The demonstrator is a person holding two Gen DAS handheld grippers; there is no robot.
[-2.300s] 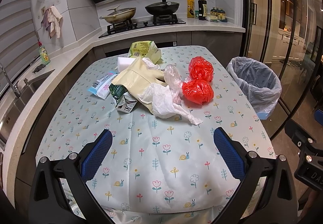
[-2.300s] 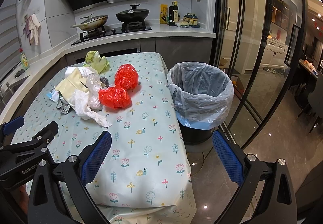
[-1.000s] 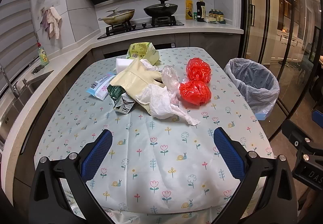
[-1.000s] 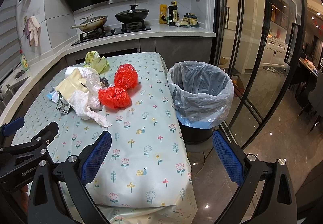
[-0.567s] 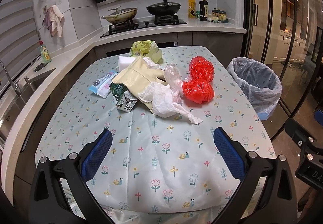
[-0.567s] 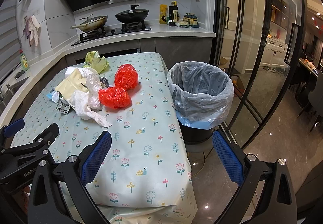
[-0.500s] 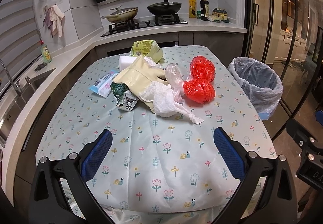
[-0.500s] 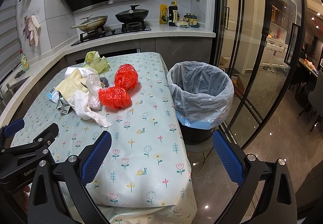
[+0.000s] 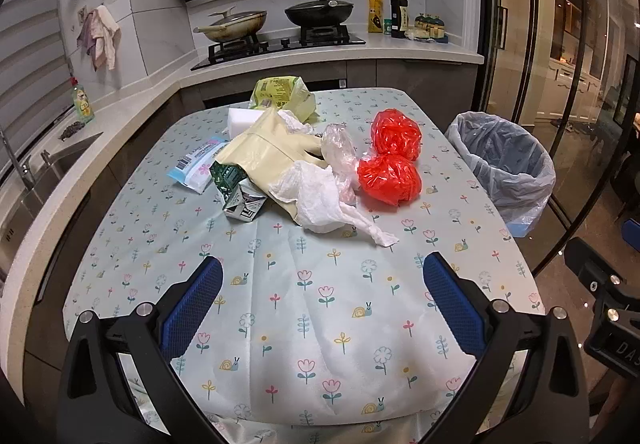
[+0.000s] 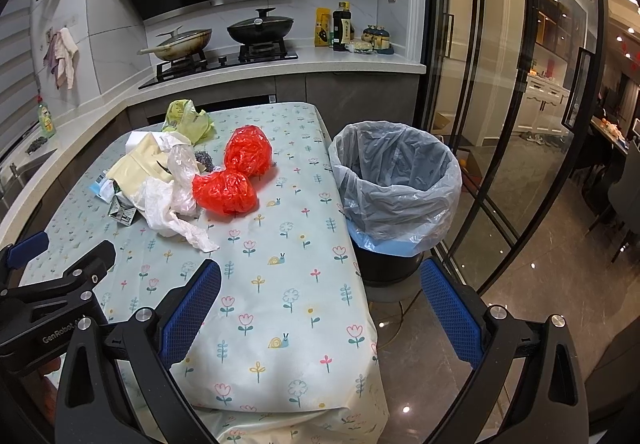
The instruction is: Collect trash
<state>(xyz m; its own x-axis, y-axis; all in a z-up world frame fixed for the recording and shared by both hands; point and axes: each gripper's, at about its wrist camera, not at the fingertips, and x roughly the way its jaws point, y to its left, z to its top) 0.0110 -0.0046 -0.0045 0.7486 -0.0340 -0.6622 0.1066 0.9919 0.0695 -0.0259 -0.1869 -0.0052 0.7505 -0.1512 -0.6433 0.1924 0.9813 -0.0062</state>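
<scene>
A heap of trash lies mid-table: two crumpled red plastic bags (image 9: 390,179) (image 10: 226,191), a white tissue (image 9: 320,199), a clear bag (image 9: 340,147), a yellow rubber glove (image 9: 260,153), a crushed green carton (image 9: 236,191), a blue-white wrapper (image 9: 196,165), a green packet (image 9: 280,95) and a white block (image 9: 242,117). A bin with a clear liner (image 9: 504,163) (image 10: 396,183) stands on the floor right of the table. My left gripper (image 9: 320,308) is open and empty above the table's near end. My right gripper (image 10: 320,308) is open and empty over the table's near right corner.
The table (image 9: 280,324) has a flowered cloth. A counter with a stove and pans (image 9: 276,31) runs behind, and a sink (image 9: 36,171) is at the left. Glass sliding doors (image 10: 500,83) stand on the right. The left gripper's body (image 10: 52,304) shows low left in the right wrist view.
Both grippers stay open and nearly still. The left wrist view has swayed slightly back and forward; the trash has not moved.
</scene>
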